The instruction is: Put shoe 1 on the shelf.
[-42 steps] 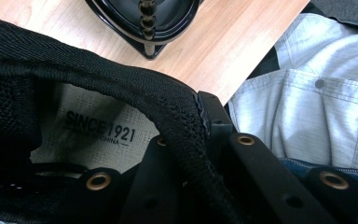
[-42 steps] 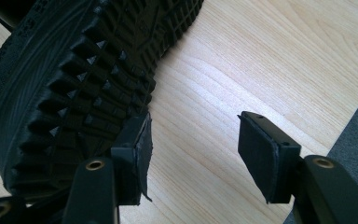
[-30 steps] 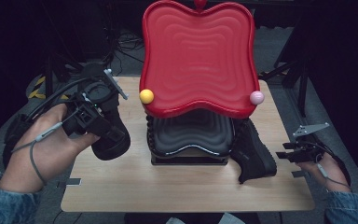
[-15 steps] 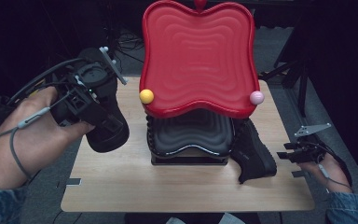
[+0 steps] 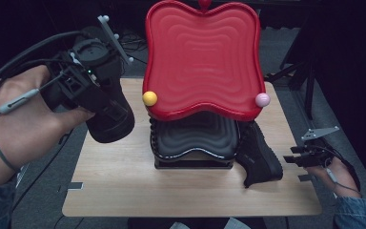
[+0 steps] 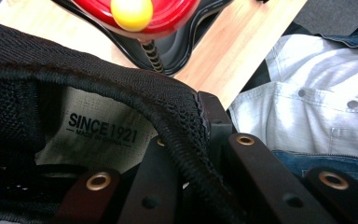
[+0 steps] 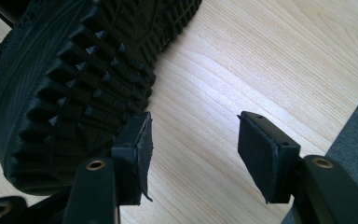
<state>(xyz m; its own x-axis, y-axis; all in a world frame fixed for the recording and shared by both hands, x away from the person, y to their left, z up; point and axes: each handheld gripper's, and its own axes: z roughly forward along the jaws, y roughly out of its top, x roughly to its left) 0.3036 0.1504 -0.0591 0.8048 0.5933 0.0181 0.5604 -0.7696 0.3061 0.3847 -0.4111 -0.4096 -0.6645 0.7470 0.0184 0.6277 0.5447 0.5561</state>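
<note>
My left gripper [image 5: 95, 98] is shut on the collar of a black mesh shoe [image 5: 112, 119] and holds it in the air over the table's left edge. In the left gripper view the jaws pinch the collar [image 6: 186, 140] beside the insole label [image 6: 102, 130]. A second black shoe [image 5: 259, 157] lies on its side at the right foot of the stand, its lugged sole [image 7: 74, 70] facing my right gripper [image 7: 193, 140]. That gripper [image 5: 293, 160] is open at the table's right edge, its left pad [image 7: 137, 144] just beside the sole, with nothing between the pads.
A two-tier stand sits mid-table: a red wavy upper shelf [image 5: 202, 57] with a yellow ball [image 5: 149, 98] and a pink ball [image 5: 262, 99] at its front corners, and a black lower shelf [image 5: 193, 138]. The wooden table [image 5: 124, 191] shows bare wood in front.
My left hand has lifted the black shoe up off the table's left side and a little farther back. The right gripper and the second shoe have stayed still.
</note>
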